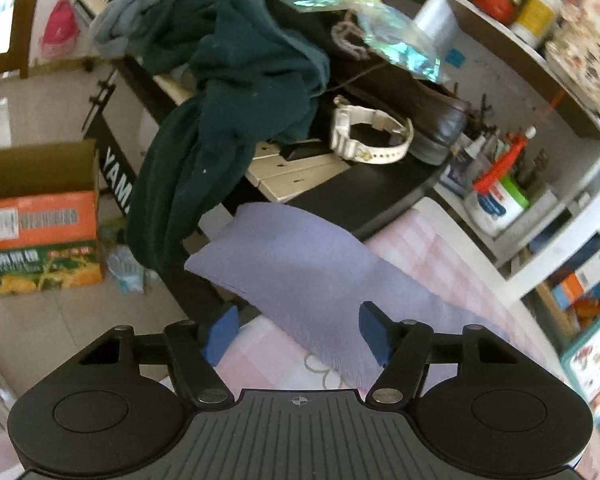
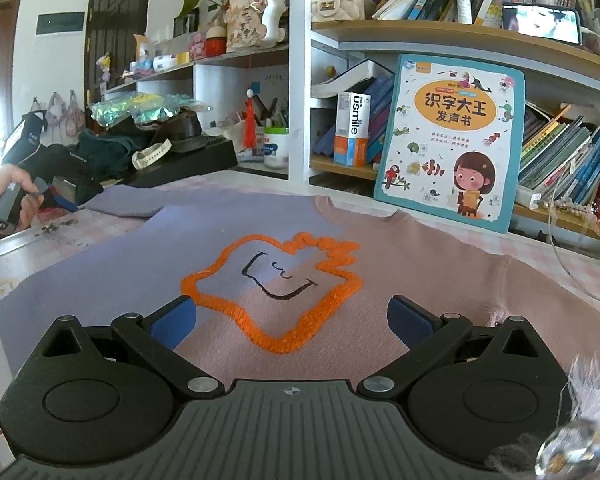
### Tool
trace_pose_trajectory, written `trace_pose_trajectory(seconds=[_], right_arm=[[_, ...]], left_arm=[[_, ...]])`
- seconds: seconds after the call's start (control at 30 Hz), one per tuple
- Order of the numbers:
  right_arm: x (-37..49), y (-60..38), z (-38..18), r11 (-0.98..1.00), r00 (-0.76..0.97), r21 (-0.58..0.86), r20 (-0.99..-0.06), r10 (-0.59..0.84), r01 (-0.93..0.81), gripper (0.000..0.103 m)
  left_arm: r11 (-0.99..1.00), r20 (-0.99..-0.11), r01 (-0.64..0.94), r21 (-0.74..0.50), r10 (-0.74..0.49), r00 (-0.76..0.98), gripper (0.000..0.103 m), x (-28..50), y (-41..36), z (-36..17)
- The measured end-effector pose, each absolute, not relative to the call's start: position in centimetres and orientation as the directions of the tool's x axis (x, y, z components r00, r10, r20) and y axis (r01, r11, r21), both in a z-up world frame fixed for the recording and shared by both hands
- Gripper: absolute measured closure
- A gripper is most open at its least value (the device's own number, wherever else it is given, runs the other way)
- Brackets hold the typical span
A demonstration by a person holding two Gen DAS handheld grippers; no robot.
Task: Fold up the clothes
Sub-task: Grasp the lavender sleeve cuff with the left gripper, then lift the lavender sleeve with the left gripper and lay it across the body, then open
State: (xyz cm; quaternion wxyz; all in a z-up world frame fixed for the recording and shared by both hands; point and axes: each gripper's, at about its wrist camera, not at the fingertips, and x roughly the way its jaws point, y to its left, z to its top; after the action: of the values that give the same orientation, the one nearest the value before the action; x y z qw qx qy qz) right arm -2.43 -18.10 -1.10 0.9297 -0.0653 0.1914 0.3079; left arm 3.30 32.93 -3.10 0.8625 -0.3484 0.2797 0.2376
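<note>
A lilac-to-pink sweater [image 2: 400, 272] with an orange outlined figure [image 2: 276, 280] lies flat, front up, on the pink checked table [image 2: 112, 222]. Its left sleeve [image 1: 300, 264] stretches toward the table's corner. My left gripper [image 1: 296, 330] is open, its blue pads either side of that sleeve, just above it. It also shows at the far left of the right wrist view [image 2: 56, 196], held by a hand. My right gripper [image 2: 292, 316] is open and empty above the sweater's lower front.
A keyboard piano [image 1: 300, 168] beside the table carries a dark green garment [image 1: 236, 92], a white watch [image 1: 370, 136] and a brown shoe [image 1: 420, 108]. A children's book [image 2: 448, 140] leans on the bookshelf behind the sweater. A cardboard box [image 1: 40, 216] stands on the floor.
</note>
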Motion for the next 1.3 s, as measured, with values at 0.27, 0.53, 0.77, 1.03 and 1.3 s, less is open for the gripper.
trace_pose_trajectory(seconds=[0.27,0.53,0.77,1.03,1.3], right_arm=[[-2.6,-17.7,-1.2,0.800,0.738,-0.026,-0.403,0.541,-0.600,0.000],[-2.6,-17.6,-1.2,0.804,0.743,-0.036,-0.407,0.531,-0.594,0.000],[-2.5,-17.3,-1.3,0.802,0.741,-0.045,-0.414,0.528,-0.596,0.000],[-2.5,-17.4,-1.3,0.805,0.747,-0.052,-0.411,0.522,-0.591,0.000],[-2.6,-17.2,-1.3,0.810,0.758,-0.072,-0.409,0.509,-0.582,0.000]], left_arm=[[0.499,-0.630,-0.629,-0.596,0.196,0.752,0.049,3.2,35.0,-5.5],[0.508,-0.532,-0.590,-0.628,0.274,0.801,0.099,1.8,34.5,-4.8],[0.738,-0.404,-0.433,-0.517,0.236,0.884,0.100,2.4,28.6,1.3],[0.897,-0.278,-0.104,-0.429,-0.022,0.960,0.100,6.3,17.2,7.5],[0.933,-0.313,0.094,-0.348,-0.210,0.926,0.100,10.8,6.6,7.1]])
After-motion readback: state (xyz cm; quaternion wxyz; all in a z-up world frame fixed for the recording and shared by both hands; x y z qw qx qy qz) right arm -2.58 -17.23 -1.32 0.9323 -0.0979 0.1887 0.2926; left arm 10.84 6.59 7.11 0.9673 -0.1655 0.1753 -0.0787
